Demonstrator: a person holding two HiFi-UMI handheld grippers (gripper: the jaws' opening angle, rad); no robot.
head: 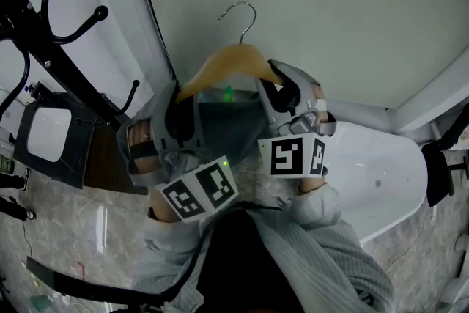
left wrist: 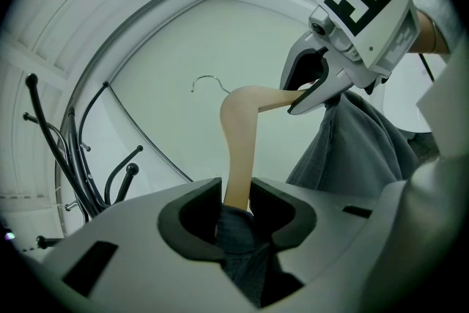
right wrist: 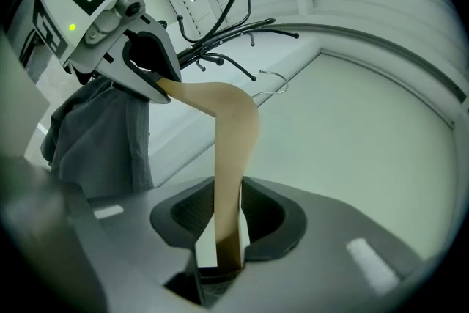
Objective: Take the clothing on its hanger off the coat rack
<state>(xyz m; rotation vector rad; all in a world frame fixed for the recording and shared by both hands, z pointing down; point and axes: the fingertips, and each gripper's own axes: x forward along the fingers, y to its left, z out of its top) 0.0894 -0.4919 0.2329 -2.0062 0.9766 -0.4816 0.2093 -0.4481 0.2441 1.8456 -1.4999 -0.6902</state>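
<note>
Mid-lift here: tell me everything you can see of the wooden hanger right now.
The wooden hanger is pale, smooth wood, bent at the middle. Its thin metal hook hangs on nothing and is clear of the black coat rack. The left gripper clamps one arm together with the grey garment draped over it. The right gripper clamps the bare other arm. The hanger is held up in front of a plain pale wall.
</note>
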